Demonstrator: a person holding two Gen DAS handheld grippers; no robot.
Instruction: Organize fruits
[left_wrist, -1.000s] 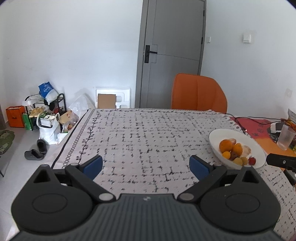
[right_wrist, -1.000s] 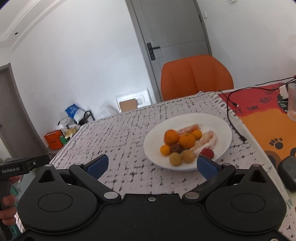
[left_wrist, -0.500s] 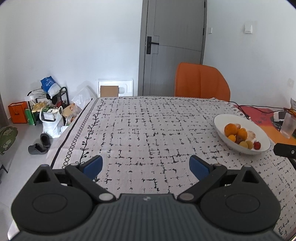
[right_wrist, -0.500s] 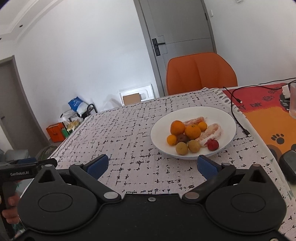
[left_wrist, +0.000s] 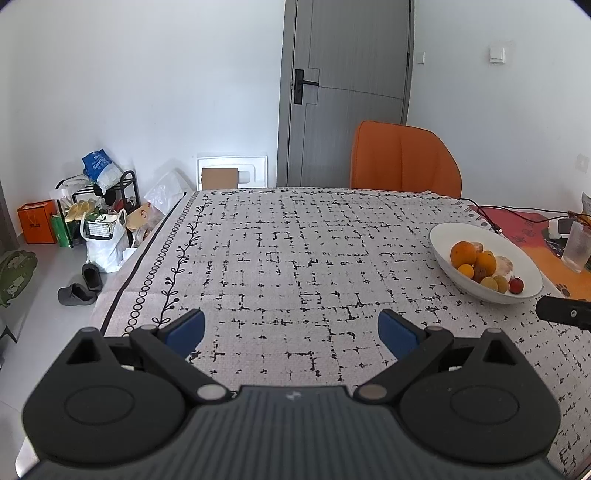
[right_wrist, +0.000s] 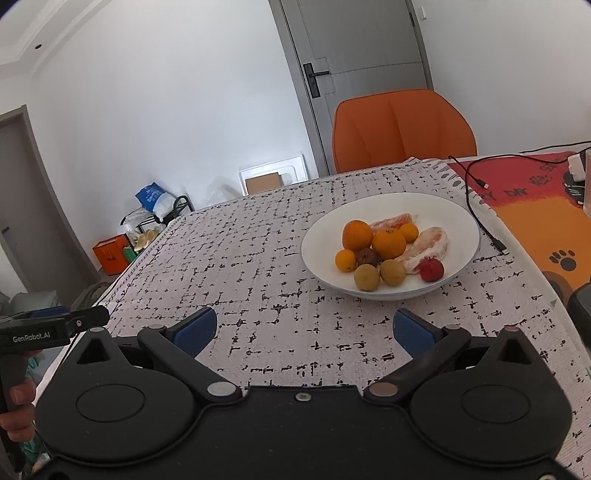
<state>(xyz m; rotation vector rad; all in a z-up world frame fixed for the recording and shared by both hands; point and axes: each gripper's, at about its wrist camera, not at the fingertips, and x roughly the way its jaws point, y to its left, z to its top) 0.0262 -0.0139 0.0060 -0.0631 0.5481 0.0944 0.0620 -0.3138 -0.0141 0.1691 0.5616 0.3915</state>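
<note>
Right now the right gripper (right_wrist: 304, 326) is hovering with its jaws spread apart and empty, near the white bowl (right_wrist: 461, 221) on the tabletop (right_wrist: 258, 240), and would do best closing gently on one loose outer fruit. Meanwhile the left gripper (left_wrist: 291, 328) is idling, jaws apart, left of the bowl. Inside are lying four oranges (right_wrist: 388, 243), two yellowish fruits (right_wrist: 366, 277), one red fruit (right_wrist: 431, 269), one dark fruit and two peeled pieces.

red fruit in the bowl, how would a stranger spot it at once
Find the white bowl on the patterned tablecloth. At the near right of the fruit pile, beside the pale peeled pomelo segment, lies the red fruit: the only red piece among the orange and yellow-brown ones.
</note>
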